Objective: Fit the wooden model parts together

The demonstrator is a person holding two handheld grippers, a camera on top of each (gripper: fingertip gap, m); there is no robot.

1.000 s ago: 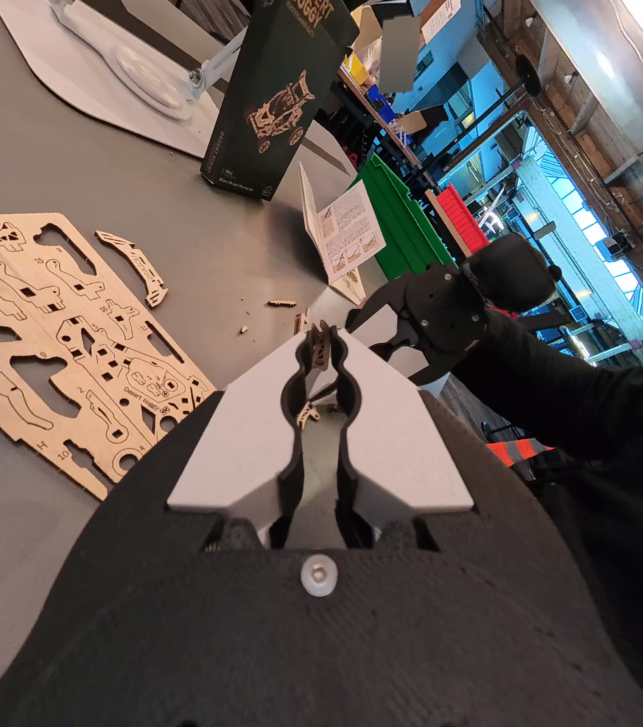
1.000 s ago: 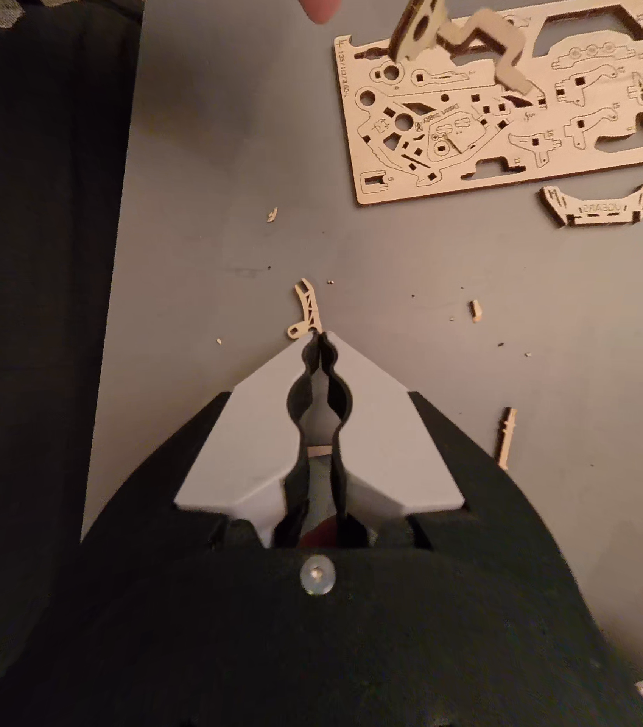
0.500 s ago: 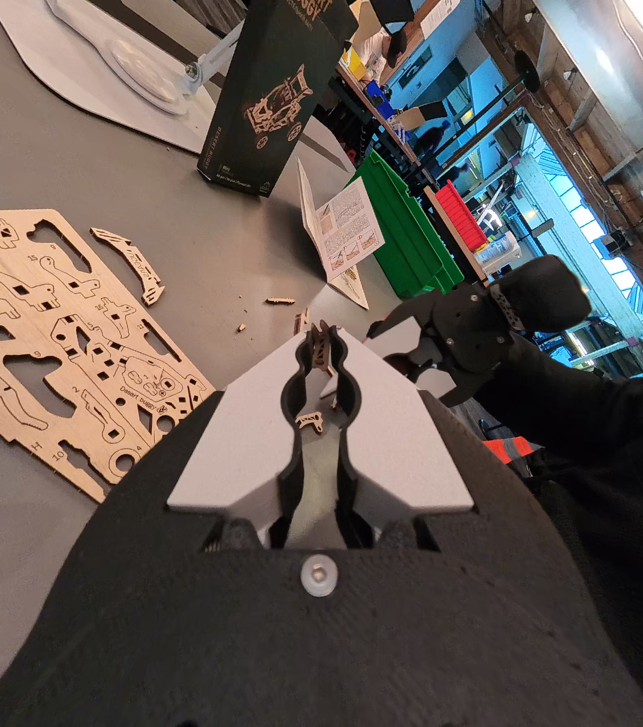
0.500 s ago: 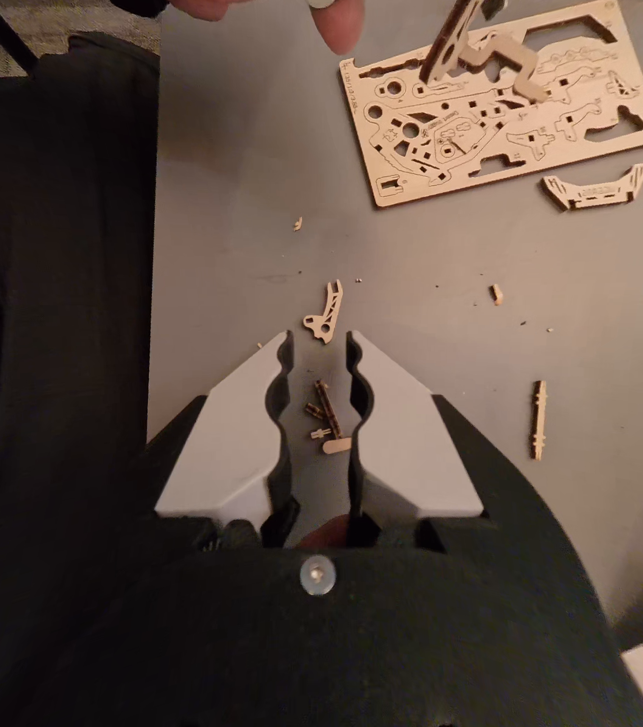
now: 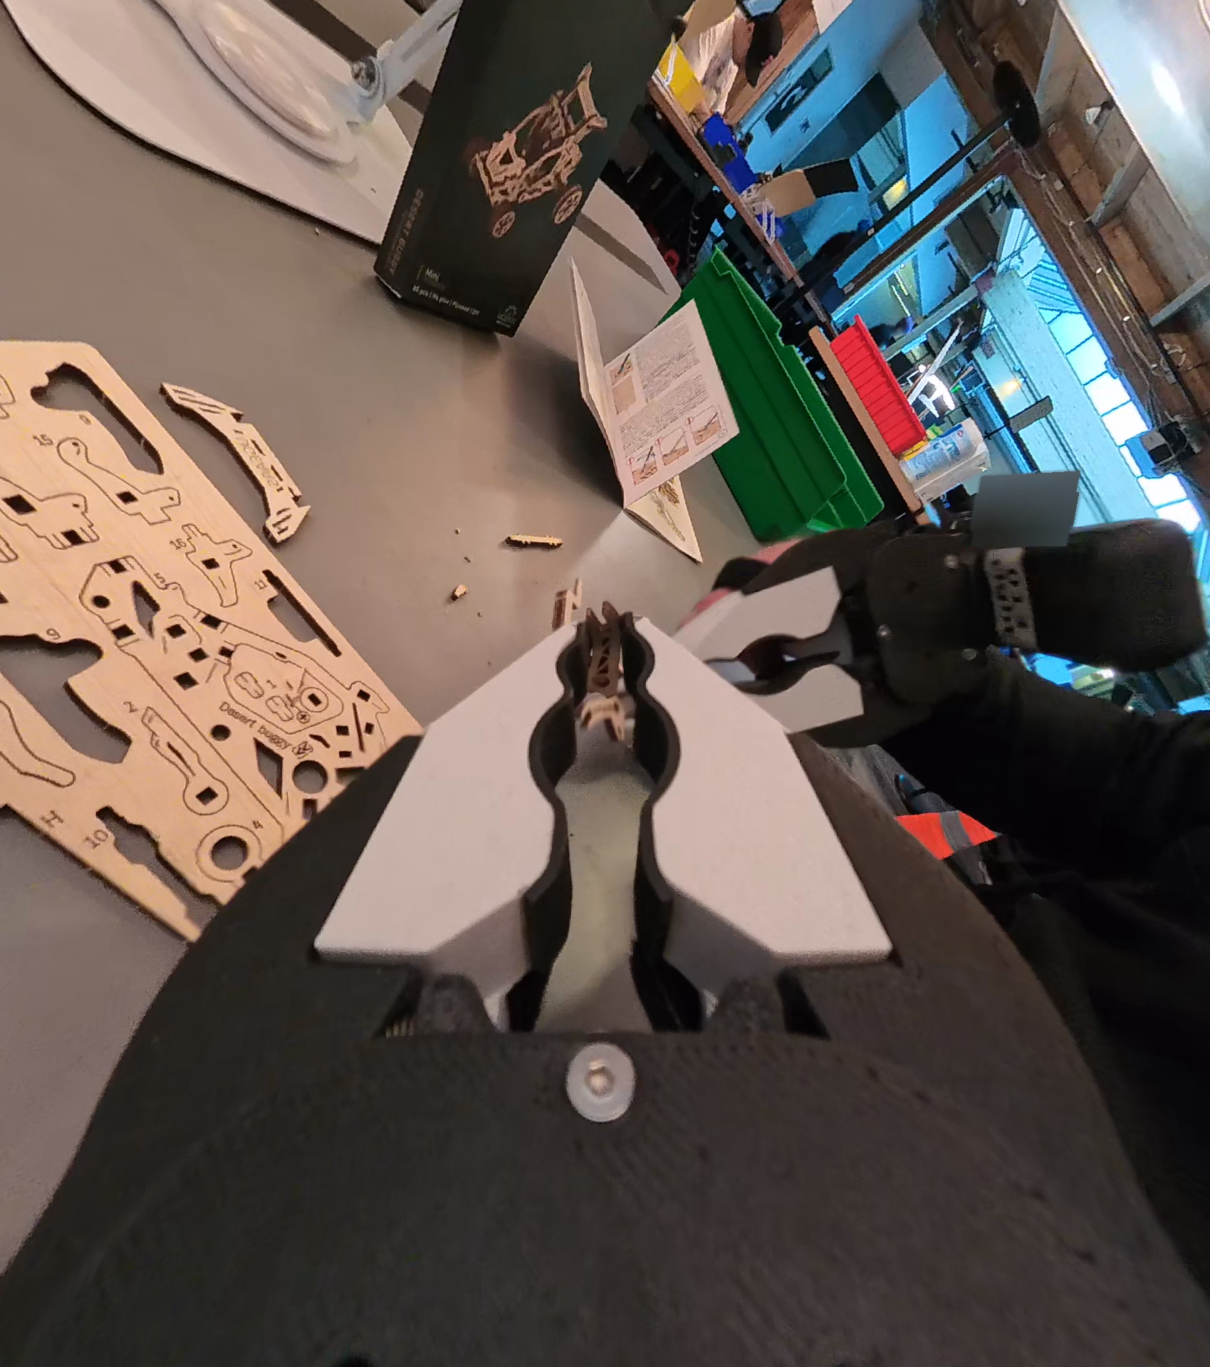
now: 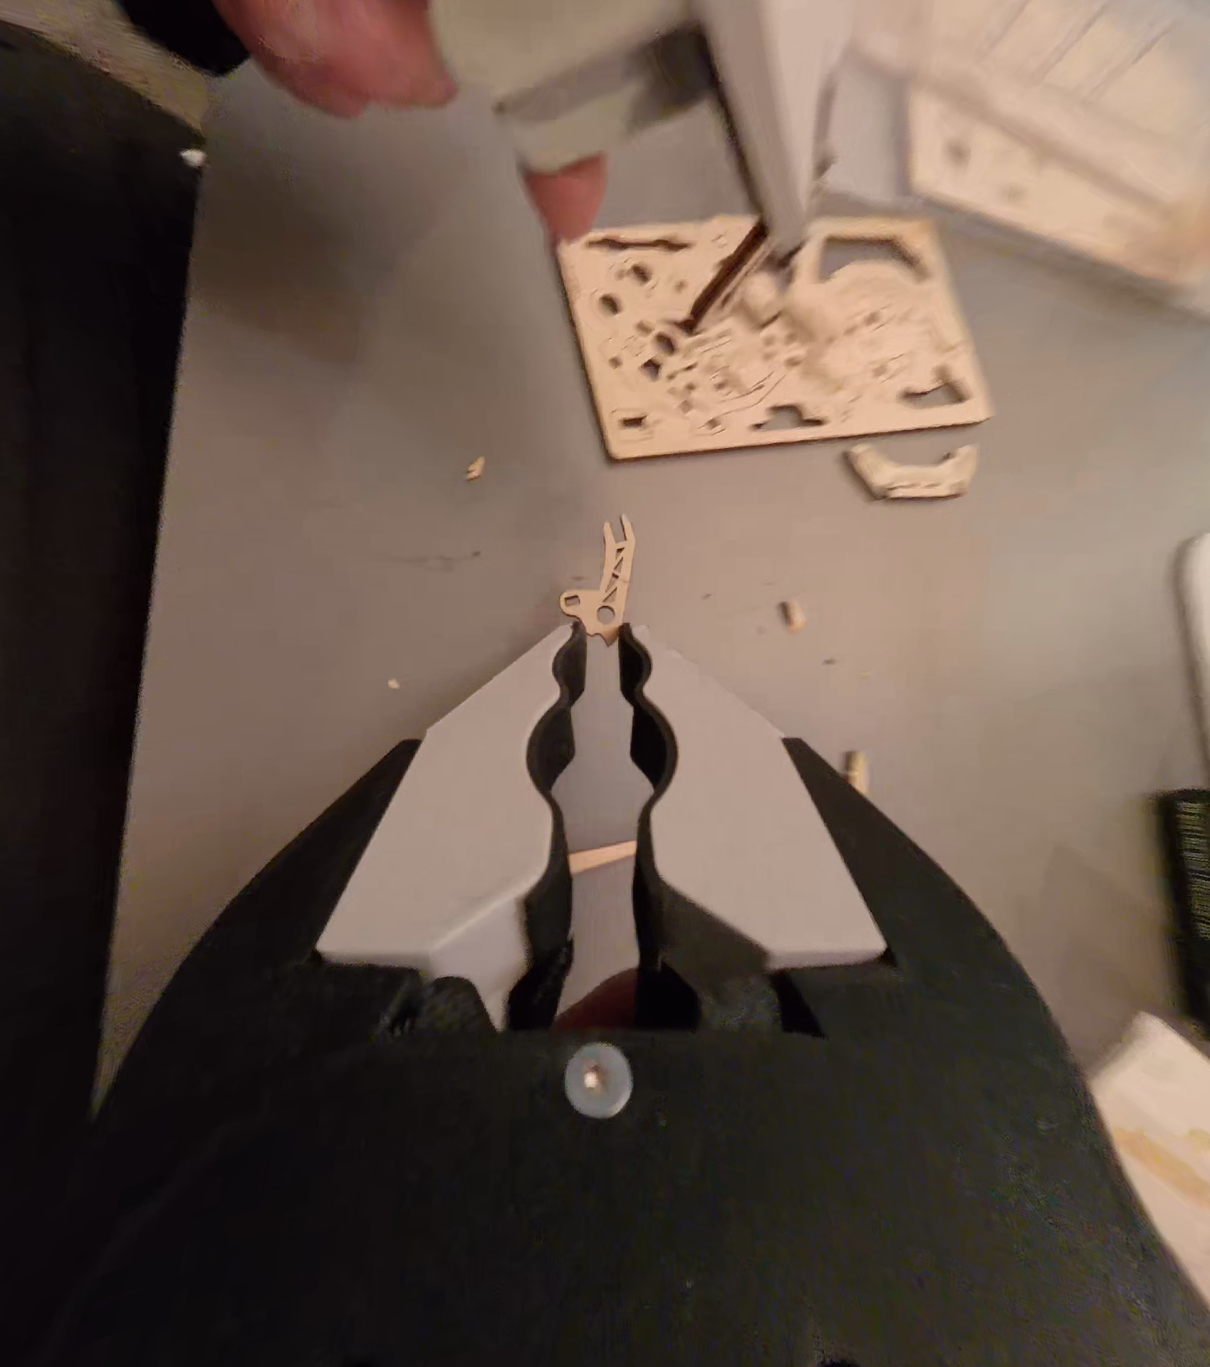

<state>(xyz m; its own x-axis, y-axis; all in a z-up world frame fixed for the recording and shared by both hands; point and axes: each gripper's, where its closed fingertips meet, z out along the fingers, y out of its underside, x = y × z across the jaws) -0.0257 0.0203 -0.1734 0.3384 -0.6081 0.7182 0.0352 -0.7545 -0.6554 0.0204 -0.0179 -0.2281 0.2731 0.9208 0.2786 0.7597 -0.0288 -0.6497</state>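
Left jaws clamping wooden part [image 5: 600, 651], right jaws straddling latticed piece [image 6: 605, 592]

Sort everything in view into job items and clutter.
Job: thin wooden lattice part pinched in left gripper; flat pale wooden strut by right gripper; punched plywood parts sheet; curved wooden strip; paper instruction leaflet.
Clutter: dark cardboard kit box; green plastic bins; red plastic bin.

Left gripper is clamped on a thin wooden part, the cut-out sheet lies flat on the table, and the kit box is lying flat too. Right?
Not quite. The kit box stands upright on the table, as the left wrist view shows. The left gripper does clamp a thin wooden part, and the cut-out sheet lies flat.
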